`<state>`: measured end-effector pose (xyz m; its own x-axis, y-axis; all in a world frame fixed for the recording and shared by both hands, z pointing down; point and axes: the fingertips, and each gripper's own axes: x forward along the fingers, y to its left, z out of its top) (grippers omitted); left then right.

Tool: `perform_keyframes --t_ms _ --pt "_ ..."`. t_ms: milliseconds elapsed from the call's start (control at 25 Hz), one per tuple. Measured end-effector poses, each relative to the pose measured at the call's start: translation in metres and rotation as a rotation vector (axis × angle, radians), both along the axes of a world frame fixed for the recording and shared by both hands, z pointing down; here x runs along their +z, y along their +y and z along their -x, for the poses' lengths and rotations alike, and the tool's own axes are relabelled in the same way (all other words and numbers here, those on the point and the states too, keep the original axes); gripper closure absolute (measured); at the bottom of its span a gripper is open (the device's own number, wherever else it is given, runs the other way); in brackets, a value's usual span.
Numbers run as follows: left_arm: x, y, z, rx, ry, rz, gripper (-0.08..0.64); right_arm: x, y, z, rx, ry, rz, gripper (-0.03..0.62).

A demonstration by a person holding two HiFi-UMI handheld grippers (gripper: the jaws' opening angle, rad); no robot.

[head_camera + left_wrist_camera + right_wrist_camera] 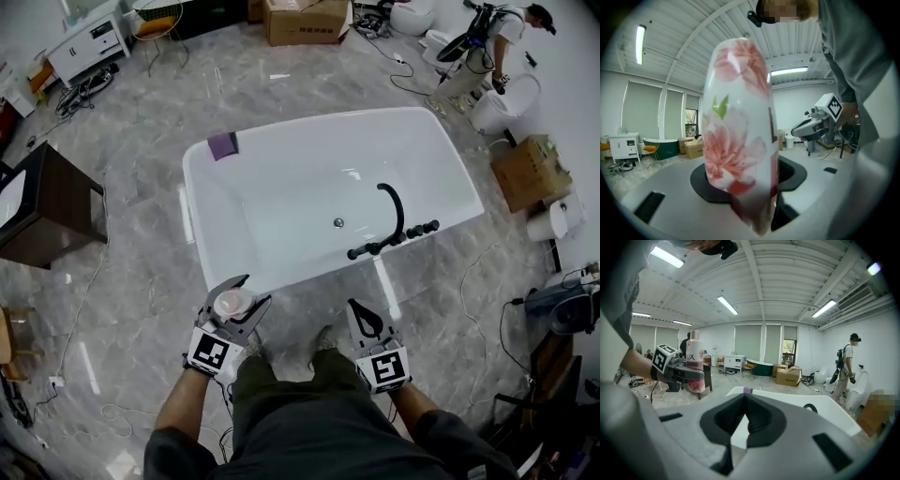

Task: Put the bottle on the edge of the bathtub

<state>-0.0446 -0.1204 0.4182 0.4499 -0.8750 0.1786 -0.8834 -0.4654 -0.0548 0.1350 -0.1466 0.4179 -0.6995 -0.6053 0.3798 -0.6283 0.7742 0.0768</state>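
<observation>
Head view: bottle [232, 304] gripped between the left tongs [246, 292].

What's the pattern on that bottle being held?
White with pink flowers and a green leaf; the bottle shows best in the left gripper view.

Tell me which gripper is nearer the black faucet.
Right. The right gripper hovers just outside the tub, near its front rim below the faucet. The left gripper, holding the bottle, is further left along that rim.
</observation>
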Motion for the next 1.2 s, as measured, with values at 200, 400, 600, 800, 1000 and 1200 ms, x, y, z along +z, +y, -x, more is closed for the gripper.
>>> perform_keyframes --t_ms 200,400,600,800,1000,1200 --pt "0.043 -0.007 0.003 0.017 -0.020 0.008 0.328 0.033 -0.015 0.004 -0.008 -0.015 -0.008 0.592" --pt "0.094 -0.018 0.010 0.006 -0.018 0.024 0.328 0.069 -0.033 0.011 -0.007 -0.023 -0.028 0.592" --pt "0.144 -0.028 0.014 0.006 -0.023 0.028 0.328 0.108 -0.043 0.020 -0.027 -0.022 -0.043 0.592" --pt "0.188 -0.035 0.017 0.004 -0.017 0.030 0.328 0.144 -0.053 0.028 -0.049 -0.036 -0.049 0.592" --pt "0.224 -0.042 0.021 -0.009 -0.013 0.032 0.328 0.172 -0.065 0.041 -0.072 -0.046 -0.061 0.592" --pt "0.254 -0.046 0.021 0.002 -0.012 0.027 0.328 0.198 -0.070 0.049 -0.092 -0.048 -0.071 0.592"
